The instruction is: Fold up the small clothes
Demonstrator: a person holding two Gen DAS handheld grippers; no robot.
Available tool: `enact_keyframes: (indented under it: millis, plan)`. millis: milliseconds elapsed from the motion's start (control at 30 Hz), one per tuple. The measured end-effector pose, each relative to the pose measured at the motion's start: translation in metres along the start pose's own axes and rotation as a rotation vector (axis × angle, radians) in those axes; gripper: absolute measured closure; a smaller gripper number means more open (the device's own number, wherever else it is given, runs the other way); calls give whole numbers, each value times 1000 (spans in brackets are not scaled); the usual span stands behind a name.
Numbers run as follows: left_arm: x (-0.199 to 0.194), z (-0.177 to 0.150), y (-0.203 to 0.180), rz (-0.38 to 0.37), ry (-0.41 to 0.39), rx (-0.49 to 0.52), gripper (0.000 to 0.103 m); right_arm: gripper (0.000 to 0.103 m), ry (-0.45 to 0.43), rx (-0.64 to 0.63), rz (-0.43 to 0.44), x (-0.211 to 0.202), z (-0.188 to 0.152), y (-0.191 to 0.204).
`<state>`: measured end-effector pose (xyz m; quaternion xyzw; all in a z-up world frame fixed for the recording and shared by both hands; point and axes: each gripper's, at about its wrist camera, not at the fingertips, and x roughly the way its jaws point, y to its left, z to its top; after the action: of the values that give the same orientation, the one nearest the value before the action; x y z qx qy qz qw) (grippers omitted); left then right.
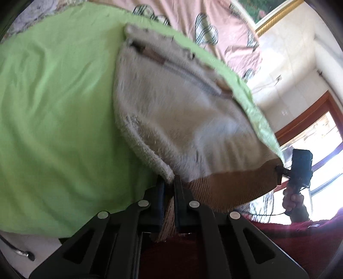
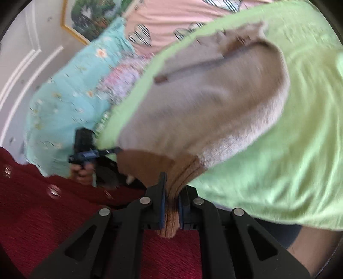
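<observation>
Both grippers grip the brown ribbed hem of one small fleece top (image 1: 171, 111), so the step in hand looks like the first fold: the hem is lifted at the near edge of the green sheet (image 1: 53, 107) while the rest of the top lies out toward its far edge. The left gripper (image 1: 169, 184) has its jaws drawn narrow on one hem corner, beside a pale knitted cuff. The right gripper (image 2: 171, 193) is likewise pinched tight on the other corner, cloth bunched between its pads.

The next move, I judge, calls for carrying both corners together, level, toward the collar end, keeping the hem taut so the fleece does not sag or twist, then laying it down square.

Counted: one top, with one zip and one brown patch near it; two grippers; one green sheet; one pink bedcover (image 1: 214, 21) with striped hearts beneath; one blue flowered cloth (image 2: 64, 96) off the sheet's left edge; one framed picture (image 2: 90, 19).
</observation>
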<state>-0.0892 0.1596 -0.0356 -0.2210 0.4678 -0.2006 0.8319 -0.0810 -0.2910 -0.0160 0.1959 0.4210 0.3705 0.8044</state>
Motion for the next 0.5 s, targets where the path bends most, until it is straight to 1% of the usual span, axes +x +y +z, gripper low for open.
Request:
enact_keyframes:
  millis: [133,233,300,433,500]
  plan:
    - [-15,23,-8,-37,-90,7,98,93,-63,-6,42,-1,22,5]
    - [-24,50,-14,-72,-164,27,98,93,-130,1,74,-1,42,3]
    - [-26,67,-17,-93,-206,35,98,93,-174,-5,79,-4,57,1]
    - [-14,108,-17,-101,-259,53,98,93,-255,-14,66,-2,92,-6]
    - [-5,128,-15,-105,-283,39,98,93,-299,-2,53,0,112,-16]
